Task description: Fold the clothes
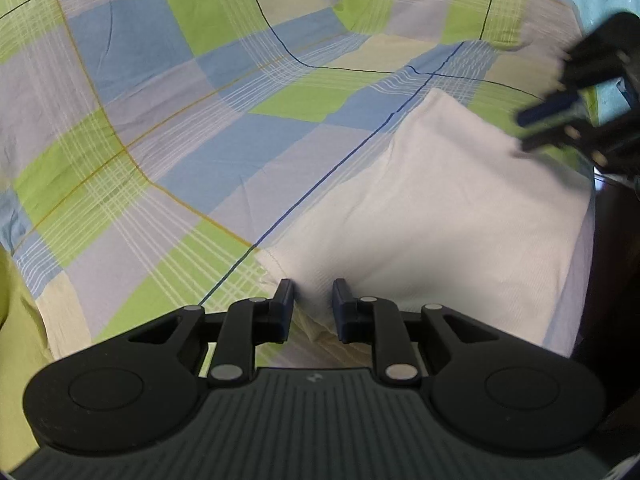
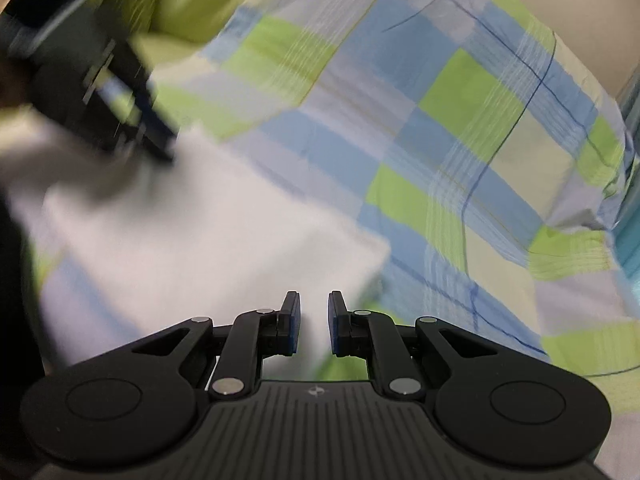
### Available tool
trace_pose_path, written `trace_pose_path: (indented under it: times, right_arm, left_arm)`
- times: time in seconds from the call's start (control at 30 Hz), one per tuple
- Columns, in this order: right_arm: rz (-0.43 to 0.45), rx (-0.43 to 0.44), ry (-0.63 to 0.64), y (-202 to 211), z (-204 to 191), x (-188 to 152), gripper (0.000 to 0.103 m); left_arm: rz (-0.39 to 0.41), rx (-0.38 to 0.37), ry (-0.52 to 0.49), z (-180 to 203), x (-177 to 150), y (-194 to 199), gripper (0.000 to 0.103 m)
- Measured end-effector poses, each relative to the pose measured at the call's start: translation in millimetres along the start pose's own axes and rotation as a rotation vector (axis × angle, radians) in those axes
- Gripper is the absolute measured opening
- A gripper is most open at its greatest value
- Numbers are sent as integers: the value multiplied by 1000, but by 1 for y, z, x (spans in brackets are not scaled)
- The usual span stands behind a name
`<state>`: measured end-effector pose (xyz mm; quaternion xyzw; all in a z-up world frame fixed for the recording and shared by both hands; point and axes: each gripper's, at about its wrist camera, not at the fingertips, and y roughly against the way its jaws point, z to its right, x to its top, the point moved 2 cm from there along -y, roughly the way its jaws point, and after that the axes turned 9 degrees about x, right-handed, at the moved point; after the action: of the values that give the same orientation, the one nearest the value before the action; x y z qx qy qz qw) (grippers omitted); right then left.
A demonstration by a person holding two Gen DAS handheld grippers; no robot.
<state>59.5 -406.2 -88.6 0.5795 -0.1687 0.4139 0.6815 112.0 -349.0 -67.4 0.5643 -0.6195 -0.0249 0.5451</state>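
Item 1: white garment (image 1: 432, 216), folded into a flat, roughly rectangular pad. It lies on the checked bedsheet (image 1: 192, 128), toward the near right of the bed in the left wrist view. One hemmed corner is close to the left fingers.

Item 2: checked bedsheet, in blue, green, cream and grey squares with thin dark and orange lines. It covers the bed and is rumpled at the far edge.

Item 3: left hand-held gripper (image 1: 313, 308). Jaws stand a narrow gap apart. The near edge of the white garment lies between and under the fingertips; whether the pads pinch the cloth cannot be told. In the right wrist view it appears blurred at the far left corner of the garment (image 2: 132, 120).

Item 4: right hand-held gripper (image 2: 313, 322). Jaws stand a narrow gap apart over the garment's near edge (image 2: 208, 248), with white cloth visible in the gap; grip cannot be told. In the left wrist view it appears blurred at the garment's far right corner (image 1: 560, 120).

Item 5: plain green cloth (image 1: 16, 320), at the near left edge of the bed.
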Motion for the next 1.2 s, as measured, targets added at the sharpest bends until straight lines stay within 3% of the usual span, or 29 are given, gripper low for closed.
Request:
trace_pose_path:
  times: [0.17, 0.37, 0.47, 0.63, 0.77, 0.87, 1.03, 1.1, 1.2]
  right_arm:
    - [-7, 51, -100, -39, 36, 12, 12]
    - [-31, -16, -250, -53, 84, -3, 15]
    - [7, -40, -260, -38, 80, 1, 14]
    - [40, 74, -175, -37, 47, 15, 14]
    - [51, 159, -100, -42, 22, 26, 10]
    - [20, 180, -184, -66, 34, 28, 0]
    - [76, 130, -350, -69, 78, 19, 0]
    - [85, 75, -378, -63, 91, 12, 10]
    - [80, 55, -441, -53, 105, -4, 9]
  left_arm:
    - [4, -9, 17, -6, -5, -2, 16]
    - [11, -9, 20, -7, -6, -3, 16]
    - [11, -12, 31, -9, -5, -2, 16]
    - [42, -5, 42, -9, 5, 9, 19]
    - [62, -45, -6, 6, 17, -3, 19]
    - [50, -58, 1, 7, 17, -17, 19]
    - [41, -69, 4, 1, 13, -13, 19]
    - [41, -61, -10, 2, 10, -11, 19]
    - [43, -61, 5, 0, 6, -10, 19]
